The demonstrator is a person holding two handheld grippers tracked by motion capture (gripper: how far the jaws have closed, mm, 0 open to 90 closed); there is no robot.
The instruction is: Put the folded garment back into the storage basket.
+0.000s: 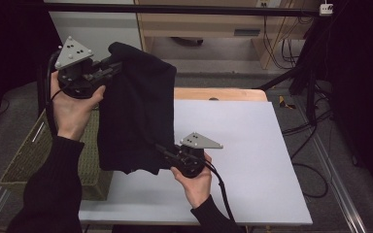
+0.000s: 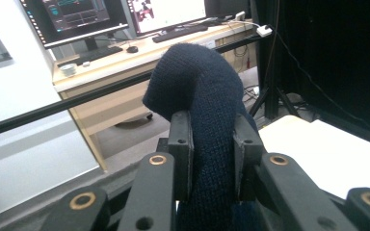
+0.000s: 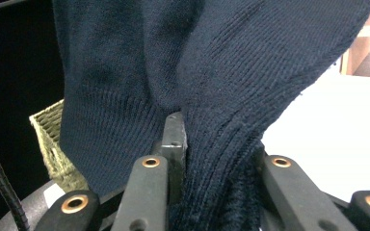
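Grey floor [image 1: 349, 160]; wooden desk [image 2: 139, 57] with lit monitors [image 2: 77, 17] — black curtains [image 1: 364, 73] either side

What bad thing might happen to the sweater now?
The sweater hangs in the air from two small pinches, so it might slip: the left gripper holds one bunched fold up high, and the right gripper holds the ribbed hem low down. If either grip slips, the sweater could sag off the table edge, perhaps into the basket beside it.
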